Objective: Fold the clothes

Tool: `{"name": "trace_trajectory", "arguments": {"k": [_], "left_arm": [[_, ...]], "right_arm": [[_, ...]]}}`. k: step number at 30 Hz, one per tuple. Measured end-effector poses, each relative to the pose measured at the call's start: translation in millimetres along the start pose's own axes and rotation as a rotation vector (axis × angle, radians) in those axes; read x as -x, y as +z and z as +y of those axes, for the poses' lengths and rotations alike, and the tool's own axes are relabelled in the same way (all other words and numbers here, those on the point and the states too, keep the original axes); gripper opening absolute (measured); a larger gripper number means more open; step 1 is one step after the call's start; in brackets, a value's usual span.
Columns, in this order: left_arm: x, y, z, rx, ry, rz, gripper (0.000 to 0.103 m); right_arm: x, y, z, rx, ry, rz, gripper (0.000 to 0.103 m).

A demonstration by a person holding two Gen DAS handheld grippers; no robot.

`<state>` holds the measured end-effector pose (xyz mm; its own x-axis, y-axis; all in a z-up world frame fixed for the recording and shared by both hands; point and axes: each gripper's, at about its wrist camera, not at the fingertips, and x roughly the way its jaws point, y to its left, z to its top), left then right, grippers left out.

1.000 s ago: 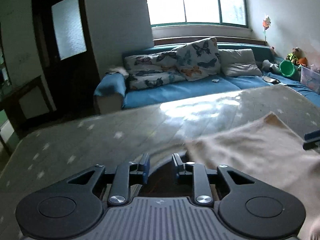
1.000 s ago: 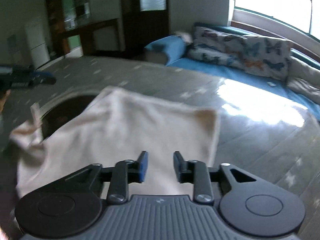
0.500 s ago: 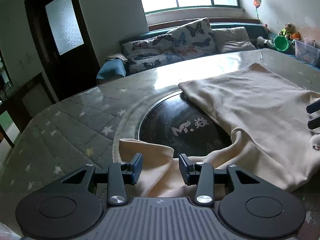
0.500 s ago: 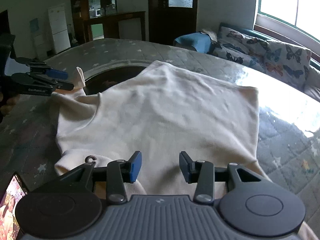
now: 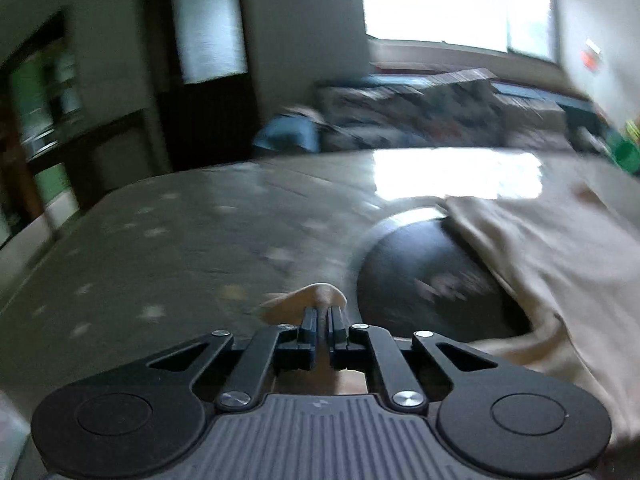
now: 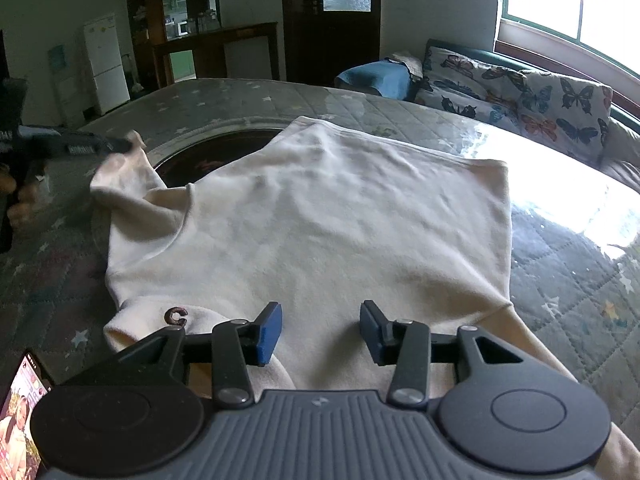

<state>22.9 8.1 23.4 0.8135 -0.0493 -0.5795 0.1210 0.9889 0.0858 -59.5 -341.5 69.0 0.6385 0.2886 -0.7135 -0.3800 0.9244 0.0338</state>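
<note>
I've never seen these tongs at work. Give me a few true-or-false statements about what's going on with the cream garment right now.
1. The left tongs are shut on a sleeve of the cream garment. True.
2. The right tongs are clamped on the garment. False: they are open above it.
3. The garment is folded into a neat square. False: it lies spread out on the table.
4. A phone shows at the right view's lower left corner. True.

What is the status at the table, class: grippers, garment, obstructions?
Left gripper shut on sleeve. Right gripper open, over cream sweater. Sweater spread flat, unfolded. Phone beside collar; nothing blocking.
</note>
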Motion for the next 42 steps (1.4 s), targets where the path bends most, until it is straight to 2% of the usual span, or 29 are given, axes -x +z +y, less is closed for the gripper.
{"name": "trace_trajectory", "arguments": {"k": [5, 9, 15, 16, 18, 20, 22, 23, 24, 25, 27, 31, 35, 37, 39, 42], "left_arm": [[8.6, -7.5, 44.4, 0.148, 0.089, -0.003, 0.004], [6.8, -18.6, 54.1, 0.186, 0.068, 0.043, 0.011], [7.6, -18.4, 58.3, 0.225, 0.053, 0.055, 0.047], [6.9, -17.8, 59.1, 0.234, 0.063, 0.054, 0.047], [4.3, -16.5, 62.3, 0.256, 0.059, 0.055, 0.047], [1.7, -15.4, 64.3, 0.262, 0.065, 0.058, 0.045], [-0.3, -15.2, 64.5, 0.252, 0.08, 0.06, 0.022], [-0.7, -15.2, 64.5, 0.246, 0.087, 0.059, 0.02], [0.5, -14.8, 65.0, 0.247, 0.089, 0.052, 0.011], [1.6, -14.4, 65.2, 0.247, 0.092, 0.046, 0.008], [5.7, -12.9, 64.5, 0.244, 0.11, 0.035, 0.006], [15.4, -12.7, 63.1, 0.213, 0.166, 0.004, 0.005], [8.9, -17.2, 63.9, 0.203, 0.184, 0.045, 0.007], [8.0, -17.8, 63.1, 0.204, 0.181, 0.06, 0.02], [9.3, -16.0, 61.7, 0.191, 0.183, 0.059, 0.028], [12.8, -11.4, 57.9, 0.162, 0.177, 0.071, 0.028]], "right_arm": [[10.5, 5.9, 12.0, 0.051, 0.006, -0.034, 0.045], [18.5, 19.0, 44.3, 0.152, 0.095, -0.068, 0.044], [3.2, 28.9, 101.5, 0.324, 0.229, -0.062, 0.041], [-1.5, 28.0, 108.6, 0.346, 0.234, -0.054, 0.041], [-10.5, 25.8, 120.1, 0.38, 0.243, -0.034, 0.032], [-18.4, 22.5, 126.1, 0.394, 0.245, -0.009, 0.028], [-24.7, 18.7, 131.3, 0.411, 0.24, 0.008, 0.026], [-25.2, 17.0, 132.5, 0.419, 0.235, 0.004, 0.024], [-24.9, 16.1, 133.3, 0.422, 0.23, 0.001, 0.016], [-23.9, 15.7, 133.3, 0.419, 0.228, -0.002, 0.013], [-21.2, 14.5, 132.9, 0.415, 0.23, -0.006, 0.006], [-16.0, 7.8, 132.5, 0.422, 0.252, -0.006, 0.01], [-4.6, 3.4, 121.0, 0.35, 0.268, -0.027, 0.015], [14.1, 2.0, 105.7, 0.278, 0.265, -0.052, 0.017], [35.0, -2.6, 84.2, 0.205, 0.235, -0.071, 0.017], [65.0, -15.1, 46.7, 0.094, 0.14, -0.08, 0.018]]}}
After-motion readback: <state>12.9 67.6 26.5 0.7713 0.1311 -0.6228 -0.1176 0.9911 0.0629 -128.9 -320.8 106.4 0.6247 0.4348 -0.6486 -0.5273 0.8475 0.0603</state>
